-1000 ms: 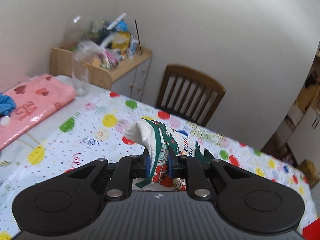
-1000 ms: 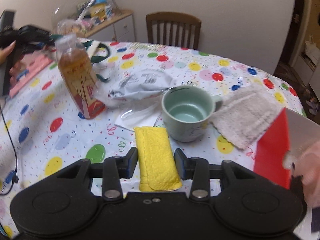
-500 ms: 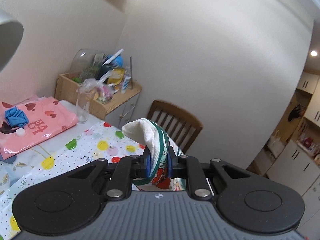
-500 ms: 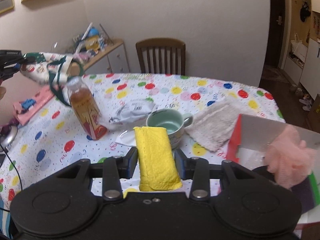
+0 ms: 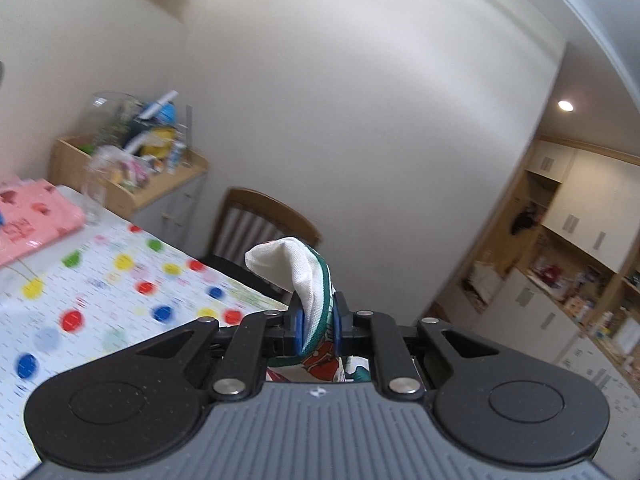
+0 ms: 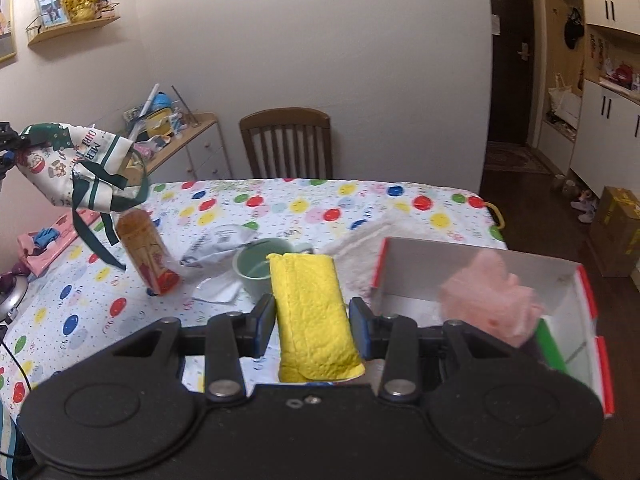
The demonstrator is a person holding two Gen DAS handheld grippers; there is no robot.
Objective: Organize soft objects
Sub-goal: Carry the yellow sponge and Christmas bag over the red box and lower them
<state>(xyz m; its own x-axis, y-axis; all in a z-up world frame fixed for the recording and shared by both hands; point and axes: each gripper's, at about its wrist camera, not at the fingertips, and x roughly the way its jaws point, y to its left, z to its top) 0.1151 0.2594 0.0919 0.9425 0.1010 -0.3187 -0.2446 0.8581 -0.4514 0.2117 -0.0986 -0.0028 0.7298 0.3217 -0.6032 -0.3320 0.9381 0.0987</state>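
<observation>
My left gripper (image 5: pixel 317 322) is shut on a white printed cloth pouch with green trim (image 5: pixel 302 276) and holds it high above the dotted table (image 5: pixel 100 292). The pouch also shows at the far left of the right wrist view (image 6: pixel 72 160), hanging with green straps. My right gripper (image 6: pixel 312 320) is shut on a folded yellow cloth (image 6: pixel 312 308) and holds it above the table. A red-edged open box (image 6: pixel 480 272) stands at the right with a pink fluffy ball (image 6: pixel 492 304) in it. A white fluffy towel (image 6: pixel 360 248) lies behind the box.
A tea bottle (image 6: pixel 146 256), a crumpled plastic bag (image 6: pixel 218 246) and a green mug (image 6: pixel 256 268) stand mid-table. A pink folded cloth (image 5: pixel 28 216) and a glass (image 5: pixel 95 192) are at the far left. A wooden chair (image 6: pixel 286 144) and a cluttered shelf (image 5: pixel 136 172) stand behind.
Both grippers have risen further above the table with their cloths. The right view now looks down on the box and pink ball at the right.
</observation>
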